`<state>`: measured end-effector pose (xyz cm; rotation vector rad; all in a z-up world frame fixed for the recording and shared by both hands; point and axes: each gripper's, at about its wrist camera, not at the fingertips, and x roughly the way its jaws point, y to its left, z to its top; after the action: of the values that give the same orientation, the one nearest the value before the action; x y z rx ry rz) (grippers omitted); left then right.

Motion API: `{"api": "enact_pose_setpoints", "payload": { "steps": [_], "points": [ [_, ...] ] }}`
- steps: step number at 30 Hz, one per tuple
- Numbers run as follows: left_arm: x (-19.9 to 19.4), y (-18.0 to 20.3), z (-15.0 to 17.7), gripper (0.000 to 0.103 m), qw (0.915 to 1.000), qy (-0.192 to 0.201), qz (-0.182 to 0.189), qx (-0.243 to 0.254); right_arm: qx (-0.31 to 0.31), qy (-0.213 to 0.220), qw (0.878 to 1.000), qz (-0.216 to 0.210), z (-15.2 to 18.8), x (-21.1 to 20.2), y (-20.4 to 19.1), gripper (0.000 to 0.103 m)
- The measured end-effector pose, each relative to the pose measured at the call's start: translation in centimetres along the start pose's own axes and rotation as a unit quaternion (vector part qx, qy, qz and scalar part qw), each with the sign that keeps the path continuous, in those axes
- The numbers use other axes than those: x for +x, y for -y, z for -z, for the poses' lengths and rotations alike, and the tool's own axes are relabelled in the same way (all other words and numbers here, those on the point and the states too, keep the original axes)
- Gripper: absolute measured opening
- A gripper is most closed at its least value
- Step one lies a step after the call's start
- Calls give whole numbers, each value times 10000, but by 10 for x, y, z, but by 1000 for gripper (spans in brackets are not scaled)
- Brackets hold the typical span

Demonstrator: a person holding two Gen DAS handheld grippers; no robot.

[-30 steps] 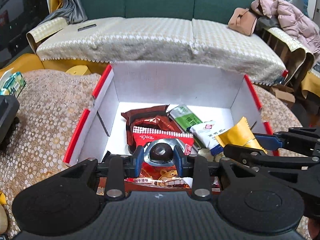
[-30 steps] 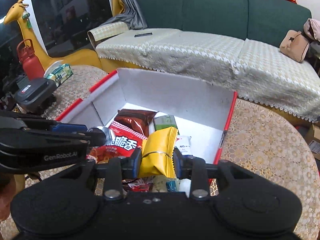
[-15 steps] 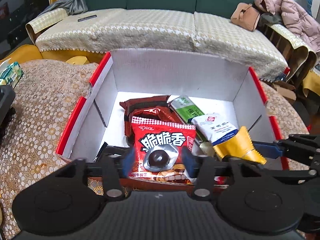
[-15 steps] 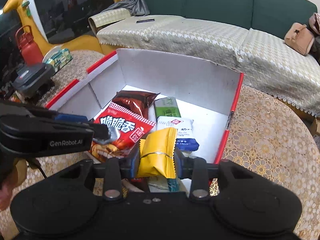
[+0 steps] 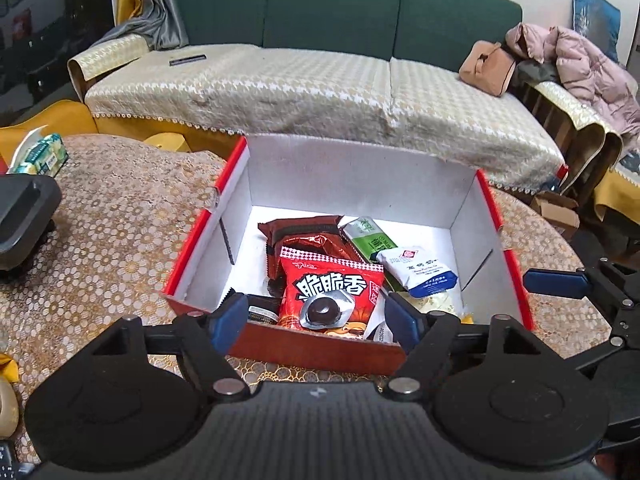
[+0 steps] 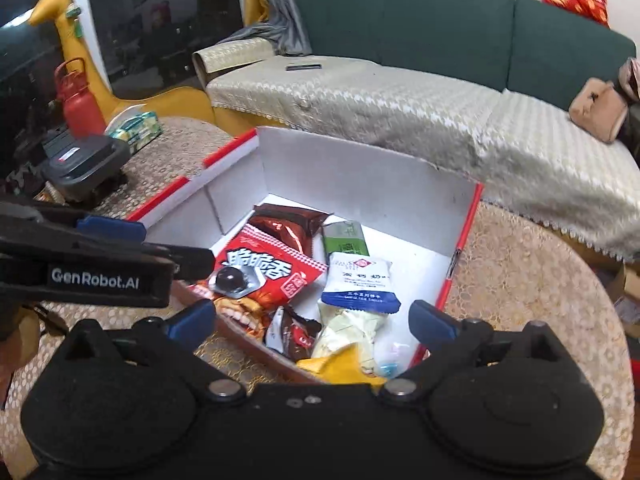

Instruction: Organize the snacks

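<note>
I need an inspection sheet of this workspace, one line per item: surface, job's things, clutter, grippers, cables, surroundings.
Surface: round table under a gold lace cloth.
Job's things: red-and-white box holds a red snack bag, foil chocolate on it, brown packet, green bar, white-blue packet, yellow packet.
Clutter: tissue pack, dark device, red bottle.
Grippers: left gripper and right gripper opening, holding nothing.
Cables: nothing seen.
Surroundings: green sofa, beige bag, pink jacket, giraffe figure.

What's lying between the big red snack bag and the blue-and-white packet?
In the right wrist view, bare white box floor separates the red bag and blue-and-white packet.
</note>
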<state>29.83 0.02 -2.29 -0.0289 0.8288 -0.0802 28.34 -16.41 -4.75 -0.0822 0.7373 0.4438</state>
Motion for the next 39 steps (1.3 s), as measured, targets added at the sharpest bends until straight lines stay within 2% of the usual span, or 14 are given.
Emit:
{"api": "enact_pose_setpoints", "payload": {
  "steps": [15, 16, 19, 31, 39],
  "points": [
    [-72, 5, 16, 84, 9986, 459, 186, -167, 227, 542, 9982, -111, 9, -72, -2, 103],
    [-76, 6, 17, 86, 9984, 501, 189, -163, 239, 579, 9980, -103, 11, -76, -2, 103],
    [-90, 9, 22, 102, 9977, 634, 160, -187, 303, 674, 9971, -159, 15, -91, -2, 103],
    [-129, 22, 37, 102, 9957, 886, 198, -169, 375, 1125, 9927, -240, 25, -142, -10, 103],
    [-150, 34, 45, 102, 9952, 969, 103, -22, 575, 1256, 9899, -329, 34, -162, -9, 103]
  ]
}}
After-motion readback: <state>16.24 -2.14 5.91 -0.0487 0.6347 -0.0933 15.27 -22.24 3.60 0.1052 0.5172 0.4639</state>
